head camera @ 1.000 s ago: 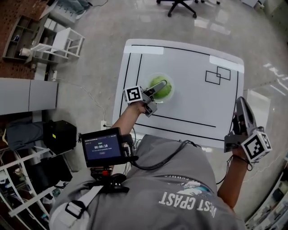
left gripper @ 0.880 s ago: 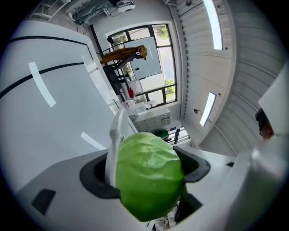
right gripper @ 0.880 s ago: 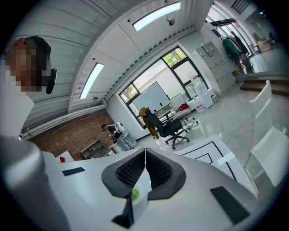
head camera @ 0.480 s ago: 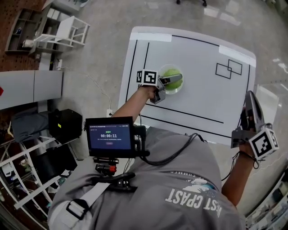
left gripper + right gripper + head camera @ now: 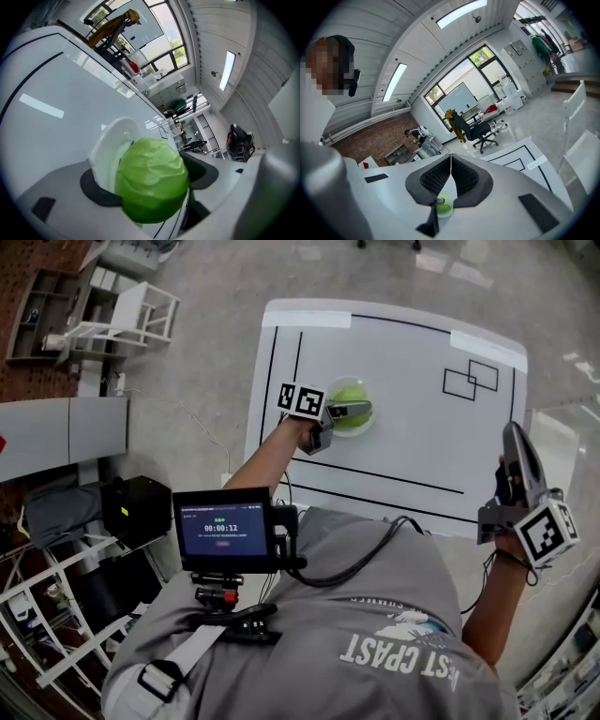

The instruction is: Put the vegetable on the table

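A round green cabbage (image 5: 347,417) sits between the jaws of my left gripper (image 5: 354,412), just over a small white plate (image 5: 370,424) on the left part of the white table (image 5: 412,432). In the left gripper view the cabbage (image 5: 150,178) fills the gap between both dark pads, with the plate (image 5: 108,140) behind it. The left gripper (image 5: 151,186) is shut on it. My right gripper (image 5: 513,433) hangs beyond the table's right edge, jaws together and empty. From the right gripper view the cabbage (image 5: 445,205) shows small and far, below the shut jaws (image 5: 450,168).
Black lines and two overlapping rectangles (image 5: 471,379) mark the table top. White racks (image 5: 131,324) and shelves (image 5: 42,315) stand on the floor at left, near a black box (image 5: 136,512). An office chair (image 5: 476,129) stands past the table's far end.
The left gripper has kept hold of the cabbage at the plate and turned its jaws more level. The right gripper stays off the table's right edge; the head view has shifted.
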`<state>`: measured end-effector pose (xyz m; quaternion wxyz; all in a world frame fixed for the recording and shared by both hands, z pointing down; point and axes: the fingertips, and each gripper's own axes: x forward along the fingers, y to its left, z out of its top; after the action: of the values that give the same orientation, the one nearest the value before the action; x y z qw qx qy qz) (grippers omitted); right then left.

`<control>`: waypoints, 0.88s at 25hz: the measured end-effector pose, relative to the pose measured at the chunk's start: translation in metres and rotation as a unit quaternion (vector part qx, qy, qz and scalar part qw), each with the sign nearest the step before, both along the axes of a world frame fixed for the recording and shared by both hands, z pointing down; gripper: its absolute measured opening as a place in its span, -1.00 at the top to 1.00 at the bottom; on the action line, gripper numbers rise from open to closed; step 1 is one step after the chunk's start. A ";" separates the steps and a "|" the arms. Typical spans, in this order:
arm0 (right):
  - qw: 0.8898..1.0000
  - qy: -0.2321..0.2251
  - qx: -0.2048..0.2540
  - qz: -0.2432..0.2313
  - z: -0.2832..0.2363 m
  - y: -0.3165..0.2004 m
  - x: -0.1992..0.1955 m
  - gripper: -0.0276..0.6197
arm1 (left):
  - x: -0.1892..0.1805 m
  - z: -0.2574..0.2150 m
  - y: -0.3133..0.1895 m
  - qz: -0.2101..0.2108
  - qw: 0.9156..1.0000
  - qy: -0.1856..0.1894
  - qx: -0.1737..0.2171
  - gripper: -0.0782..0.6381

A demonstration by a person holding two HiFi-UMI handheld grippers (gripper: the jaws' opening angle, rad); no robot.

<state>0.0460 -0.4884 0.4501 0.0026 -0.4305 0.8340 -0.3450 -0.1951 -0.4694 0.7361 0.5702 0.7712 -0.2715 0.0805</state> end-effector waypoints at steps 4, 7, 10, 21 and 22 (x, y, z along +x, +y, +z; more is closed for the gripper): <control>1.000 -0.001 0.001 0.000 0.000 0.001 0.000 0.89 | -0.008 0.005 0.003 0.006 1.000 -0.019 -0.002 -0.26; 1.000 0.000 0.002 0.001 -0.002 0.001 0.001 0.89 | -0.014 0.007 0.002 0.014 0.999 -0.051 0.007 -0.33; 1.000 0.002 0.003 0.001 -0.002 0.000 0.003 0.89 | -0.020 0.010 0.001 0.020 0.996 -0.083 0.016 -0.39; 1.000 0.001 0.010 -0.005 -0.006 -0.005 0.002 0.89 | -0.046 0.016 -0.015 -0.026 0.984 -0.171 0.042 -0.61; 1.000 0.000 0.010 -0.005 -0.006 -0.005 0.003 0.89 | -0.048 0.017 -0.015 -0.033 0.984 -0.172 0.040 -0.61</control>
<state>0.0486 -0.4937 0.4437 0.0054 -0.4266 0.8396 -0.3362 -0.2427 -0.4846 0.7529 0.4859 0.7590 -0.3933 0.1820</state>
